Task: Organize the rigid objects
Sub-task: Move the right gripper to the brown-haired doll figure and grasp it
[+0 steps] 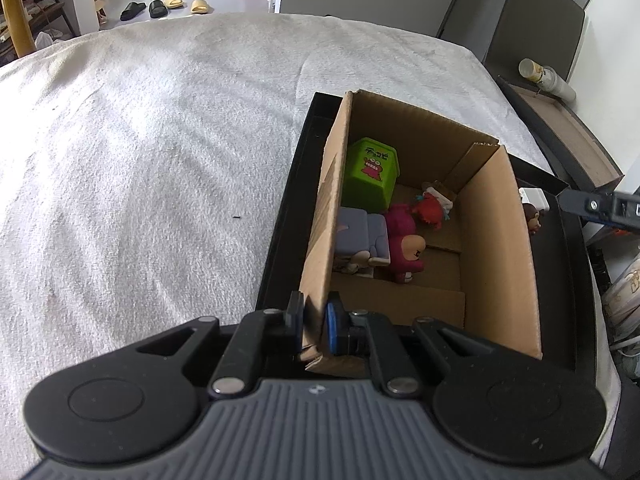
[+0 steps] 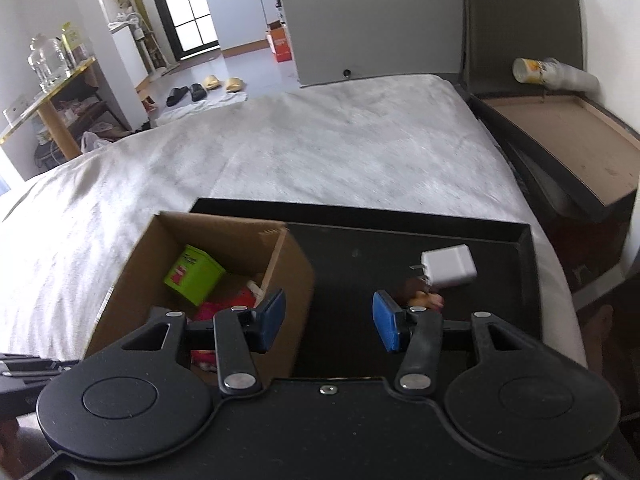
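A cardboard box [image 1: 500, 248] stands in a black tray [image 1: 280, 216] on the white bed. Inside it lie a green toy bin [image 1: 370, 174], a grey-purple block toy [image 1: 362, 236], a magenta bear figure [image 1: 404, 240] and a small red figure [image 1: 430, 210]. My left gripper [image 1: 314, 322] is shut on the box's near left wall. My right gripper [image 2: 328, 318] is open and empty above the tray [image 2: 524, 264], between the box [image 2: 296, 280] and a brown monkey figure [image 2: 424, 298]. A white charger [image 2: 448, 266] lies behind the monkey. The right gripper's tip also shows in the left wrist view [image 1: 600, 204].
A dark wooden bedside box [image 2: 560, 136] with a paper cup [image 2: 536, 70] lying on it stands to the right of the bed. The white blanket [image 1: 140, 180] spreads to the left and beyond the tray. Slippers lie on the floor far behind.
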{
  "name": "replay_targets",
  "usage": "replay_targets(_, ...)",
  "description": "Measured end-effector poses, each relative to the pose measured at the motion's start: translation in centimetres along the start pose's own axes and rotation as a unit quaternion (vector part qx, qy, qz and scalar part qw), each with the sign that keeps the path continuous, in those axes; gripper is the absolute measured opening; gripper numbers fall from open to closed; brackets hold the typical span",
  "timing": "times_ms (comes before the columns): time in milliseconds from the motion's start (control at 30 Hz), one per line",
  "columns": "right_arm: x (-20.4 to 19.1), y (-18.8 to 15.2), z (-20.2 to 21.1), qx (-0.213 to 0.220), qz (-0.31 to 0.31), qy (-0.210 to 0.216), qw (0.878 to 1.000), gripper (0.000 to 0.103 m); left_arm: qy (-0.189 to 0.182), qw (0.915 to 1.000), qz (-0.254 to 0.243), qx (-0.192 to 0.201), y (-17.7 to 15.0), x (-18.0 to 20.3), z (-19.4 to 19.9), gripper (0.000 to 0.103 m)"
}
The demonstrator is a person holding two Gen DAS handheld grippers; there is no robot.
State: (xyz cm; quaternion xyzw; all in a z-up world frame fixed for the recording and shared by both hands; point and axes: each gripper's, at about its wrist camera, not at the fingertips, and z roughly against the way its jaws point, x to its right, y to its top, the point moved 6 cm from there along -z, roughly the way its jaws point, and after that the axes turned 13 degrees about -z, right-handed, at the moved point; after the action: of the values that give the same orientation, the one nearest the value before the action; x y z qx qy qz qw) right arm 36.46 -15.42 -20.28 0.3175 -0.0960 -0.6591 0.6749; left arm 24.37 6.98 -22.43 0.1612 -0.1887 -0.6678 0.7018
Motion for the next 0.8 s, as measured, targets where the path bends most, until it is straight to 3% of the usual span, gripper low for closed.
replay_targets(467,4.4,-1.0,-1.5,-0.012,-0.028,-0.014,0.999,0.051,0.015,0.9999,-0.001,-0.002,0.0,0.3,-0.2,0.01)
replay_targets(800,6.2,-0.9,-4.1,-0.025,-0.072,-0.009,0.997,0.059,0.017,0.9998,0.009,-0.007,0.1,0.2,-0.3,0.01)
